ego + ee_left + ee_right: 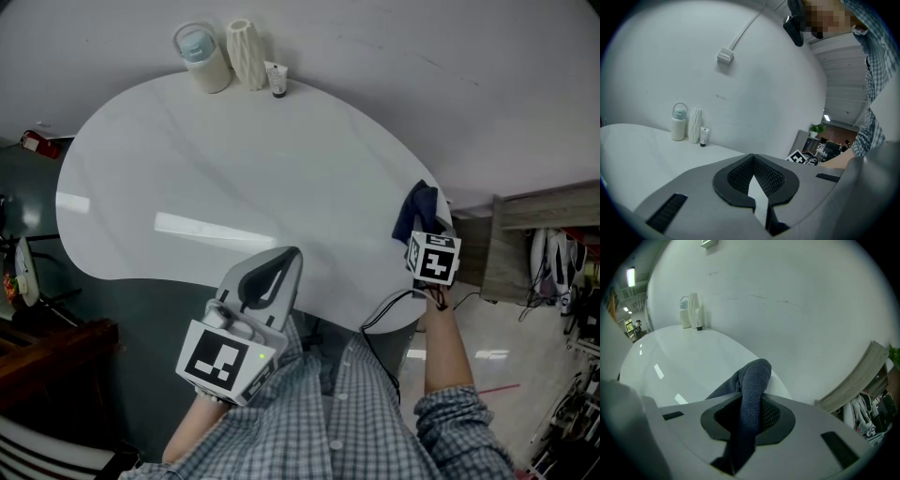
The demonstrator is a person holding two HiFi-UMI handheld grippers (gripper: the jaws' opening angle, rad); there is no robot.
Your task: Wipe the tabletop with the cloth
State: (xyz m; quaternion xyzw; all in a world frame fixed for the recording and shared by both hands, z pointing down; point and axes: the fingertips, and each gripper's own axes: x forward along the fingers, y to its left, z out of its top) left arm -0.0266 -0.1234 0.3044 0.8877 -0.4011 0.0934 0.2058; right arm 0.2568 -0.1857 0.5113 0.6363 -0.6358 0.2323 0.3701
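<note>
A dark blue cloth (418,206) sits at the right edge of the white rounded table (234,169), and my right gripper (419,234) is shut on it. In the right gripper view the cloth (754,376) rises in a fold from between the jaws of the right gripper (753,405) and drapes toward the tabletop (684,357). My left gripper (284,258) hovers over the table's front edge, shut and holding nothing. The left gripper view shows the left gripper (752,160) with jaw tips touching above the tabletop (628,145).
At the table's far edge, against the wall, stand a bottle with a pale blue lid (202,56), a white ribbed vase (247,52) and a small tube (277,80). A wooden unit (544,244) stands to the right. A cable (384,309) hangs below the table's front.
</note>
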